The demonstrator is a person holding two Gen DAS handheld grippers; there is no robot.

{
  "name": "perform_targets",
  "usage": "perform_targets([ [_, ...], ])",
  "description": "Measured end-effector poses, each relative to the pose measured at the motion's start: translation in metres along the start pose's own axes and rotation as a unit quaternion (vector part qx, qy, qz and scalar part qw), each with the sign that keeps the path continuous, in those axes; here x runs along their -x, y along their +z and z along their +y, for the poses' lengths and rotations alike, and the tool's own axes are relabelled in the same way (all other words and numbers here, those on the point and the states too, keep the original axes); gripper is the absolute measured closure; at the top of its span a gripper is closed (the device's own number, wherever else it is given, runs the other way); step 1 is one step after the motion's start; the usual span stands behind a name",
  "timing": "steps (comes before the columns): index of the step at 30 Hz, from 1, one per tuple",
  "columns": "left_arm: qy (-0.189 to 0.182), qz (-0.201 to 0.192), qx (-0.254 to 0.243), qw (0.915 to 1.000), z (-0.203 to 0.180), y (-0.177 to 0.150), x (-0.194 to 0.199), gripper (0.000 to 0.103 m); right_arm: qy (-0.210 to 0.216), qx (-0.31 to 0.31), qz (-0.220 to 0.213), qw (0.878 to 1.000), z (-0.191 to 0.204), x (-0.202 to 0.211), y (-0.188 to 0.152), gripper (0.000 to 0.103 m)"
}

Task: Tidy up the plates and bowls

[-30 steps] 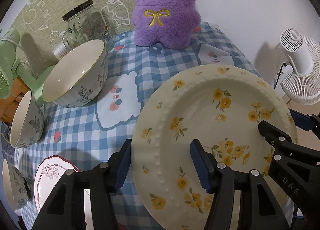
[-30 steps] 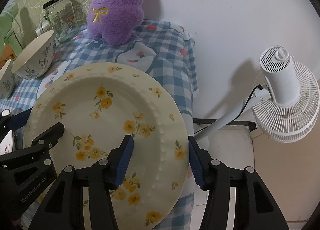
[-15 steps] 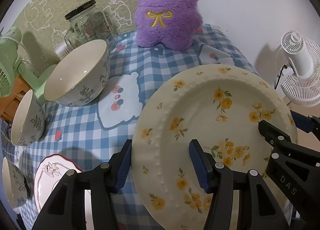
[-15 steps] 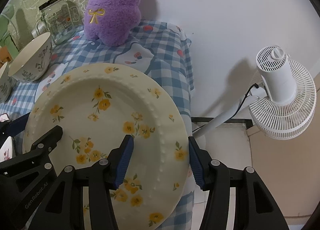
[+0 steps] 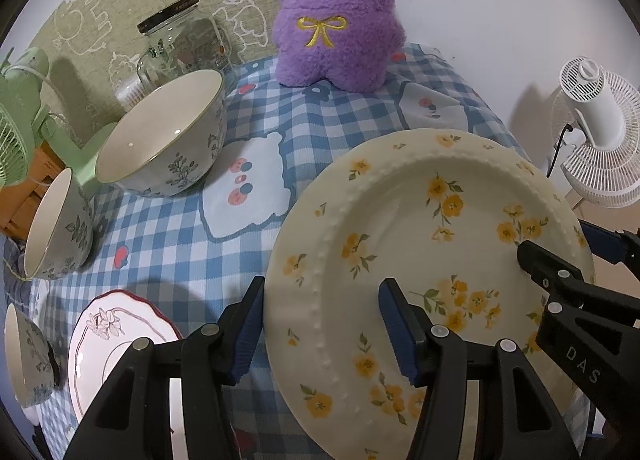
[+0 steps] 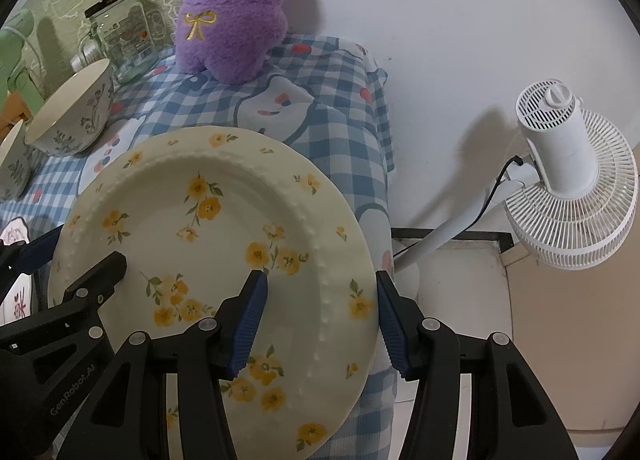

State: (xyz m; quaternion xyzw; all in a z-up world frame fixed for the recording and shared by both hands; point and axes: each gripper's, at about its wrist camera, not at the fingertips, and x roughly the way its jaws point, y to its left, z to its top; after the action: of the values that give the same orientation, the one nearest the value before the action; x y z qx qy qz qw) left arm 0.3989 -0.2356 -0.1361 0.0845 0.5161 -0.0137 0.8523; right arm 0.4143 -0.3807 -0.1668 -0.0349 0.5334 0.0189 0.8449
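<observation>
Plates and bowls are not yet in order on the checked tablecloth [image 5: 168, 252], so to my eye the task is near its start. The biggest piece, the yellow-flowered plate [image 5: 432, 228], lies at the right end of the table, close to the edge where the cloth hangs down. The left gripper [image 5: 322, 326] straddles its left rim, one finger outside the rim and one over the plate's well; the right gripper [image 6: 320, 320] does the same on the right rim. Both have their jaws apart, with the rim between them, and the pads do not press on it, so I judge the plate is not lifted yet. The large bowl [image 5: 160, 140] stands alone further back on the left, near the glass jar [image 5: 180, 44]. Two smaller bowls [image 5: 56, 224] of the same leaf pattern stand one behind the other along the left edge, none nested. The small red-rimmed plate [image 5: 116, 336] lies at the front left, apart from the big one. What is left, I think, is nearly all: stacking the plates and nesting the bowls. The purple plush toy [image 5: 336, 12] sits at the back.
</observation>
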Motion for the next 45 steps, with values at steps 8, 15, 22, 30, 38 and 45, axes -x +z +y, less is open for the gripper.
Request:
perform_targets([
  [8,0.008,0.0,0.009,0.9999,-0.002,-0.002,0.002,0.046,-0.013,-0.015,0.005,1.0,0.002,0.002,0.001,0.047],
  [15,0.016,-0.004,0.01,0.9998,-0.004,-0.004,0.009,0.047,-0.009,-0.018,0.008,1.0,0.0,0.009,0.001,0.047],
  [22,0.023,-0.013,0.006,0.9996,-0.006,0.0,0.023,0.046,-0.012,-0.019,-0.002,1.0,-0.002,0.024,0.004,0.047],
  [30,0.024,-0.02,0.016,0.9994,-0.002,0.002,0.044,0.046,-0.009,-0.011,-0.011,1.0,-0.001,0.046,0.008,0.047],
  [38,0.029,-0.031,0.026,0.9988,0.006,-0.001,0.071,0.047,-0.002,-0.006,-0.018,1.0,0.003,0.073,0.008,0.047],
  [45,0.026,-0.037,0.018,0.9988,0.01,-0.008,0.092,0.047,-0.01,-0.012,-0.025,1.0,0.007,0.095,0.003,0.047],
])
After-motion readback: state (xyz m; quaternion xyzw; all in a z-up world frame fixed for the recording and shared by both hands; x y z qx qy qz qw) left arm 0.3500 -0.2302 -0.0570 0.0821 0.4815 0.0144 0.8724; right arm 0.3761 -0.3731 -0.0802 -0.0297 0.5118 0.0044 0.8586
